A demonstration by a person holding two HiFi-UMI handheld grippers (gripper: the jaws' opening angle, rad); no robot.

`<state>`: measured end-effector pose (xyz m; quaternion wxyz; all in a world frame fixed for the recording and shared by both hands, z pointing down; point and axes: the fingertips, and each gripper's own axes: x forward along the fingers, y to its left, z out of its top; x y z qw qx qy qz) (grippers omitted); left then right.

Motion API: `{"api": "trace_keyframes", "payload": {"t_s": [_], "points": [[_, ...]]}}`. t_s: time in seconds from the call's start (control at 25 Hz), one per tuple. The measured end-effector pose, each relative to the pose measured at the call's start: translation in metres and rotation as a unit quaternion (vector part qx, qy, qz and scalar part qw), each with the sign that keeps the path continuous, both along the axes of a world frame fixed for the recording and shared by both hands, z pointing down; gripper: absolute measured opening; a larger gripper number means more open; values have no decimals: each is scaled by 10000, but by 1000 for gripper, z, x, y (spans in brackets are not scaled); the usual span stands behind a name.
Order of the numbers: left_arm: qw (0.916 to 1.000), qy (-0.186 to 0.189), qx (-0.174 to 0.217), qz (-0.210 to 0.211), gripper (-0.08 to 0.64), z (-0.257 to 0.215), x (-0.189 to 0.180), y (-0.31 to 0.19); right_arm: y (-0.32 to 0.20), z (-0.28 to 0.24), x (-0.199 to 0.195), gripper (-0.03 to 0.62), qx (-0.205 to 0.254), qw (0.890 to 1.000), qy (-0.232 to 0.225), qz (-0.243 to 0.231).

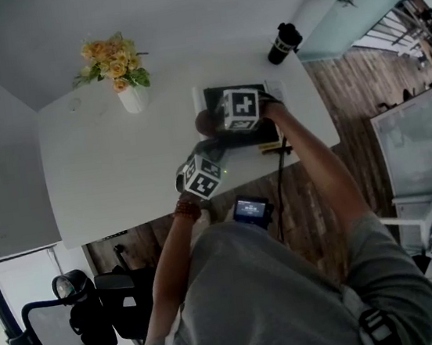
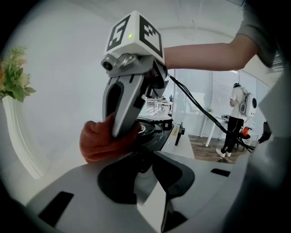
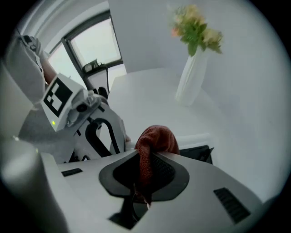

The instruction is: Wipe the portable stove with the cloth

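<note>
Cloth [image 3: 157, 139] sits pinched in the right gripper's [image 3: 144, 179] shut jaws, bunched on the stove [image 1: 215, 97] at the table's [image 1: 105, 166] right end. Left gripper's [image 2: 144, 170] half-parted jaws seem clamped on the stove's near edge. A firm brace and flat, overlapping strokes would serve. One stove, one cloth, one vase [image 1: 134, 98], one bottle [image 1: 283, 43] — two grippers

We wore a grey short-sleeved T-shirt [image 1: 279, 293], dark buckled straps [image 1: 376, 326] at the shoulders and a beaded bracelet [image 1: 187, 209] on the left wrist. The left gripper [image 2: 142, 164] and right gripper [image 2: 122, 131] had pale grey shells, black jaw pads and black-and-white marker cubes [image 1: 241, 108] (a green LED [image 2: 131, 35] lit on each). Black cable [image 2: 195, 105] ran off the right one.
</note>
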<state>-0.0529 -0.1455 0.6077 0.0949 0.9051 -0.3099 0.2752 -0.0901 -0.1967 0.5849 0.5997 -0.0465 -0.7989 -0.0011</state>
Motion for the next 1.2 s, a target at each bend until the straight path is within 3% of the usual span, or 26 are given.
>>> {"api": "trace_keyframes", "payload": {"t_s": [0.16,0.24,0.32,0.44,0.56,0.72,0.84,1.0,1.2], "points": [[10000,19,-20,39,115,-1,-2,-2,-28,-49,7,60,13,9872,-1359,835],[10000,17,-18,47,115,0,-2,-1,-57,-71,25,61,290,9706,-1903,1446],[10000,14,15,32,115,-1,-3,-2,-94,-86,53,63,780,9452,-2246,2239],[10000,29,71,2,115,-1,-2,-1,-137,-82,106,63,1581,9105,-2028,3239],[10000,31,87,-9,115,0,-2,-1,-159,-55,146,66,2130,8951,-1200,3728],[10000,35,57,0,115,-2,-1,-1,-164,-17,163,66,2060,8972,-361,3889],[10000,22,45,-29,115,-1,-1,-1,-149,4,174,66,1746,8950,551,4068],[10000,20,48,-43,117,-1,0,-1,-154,15,148,60,1520,9173,765,3600],[10000,42,53,-35,117,-2,-1,-1,-165,16,130,57,1340,9288,647,3394]]}}
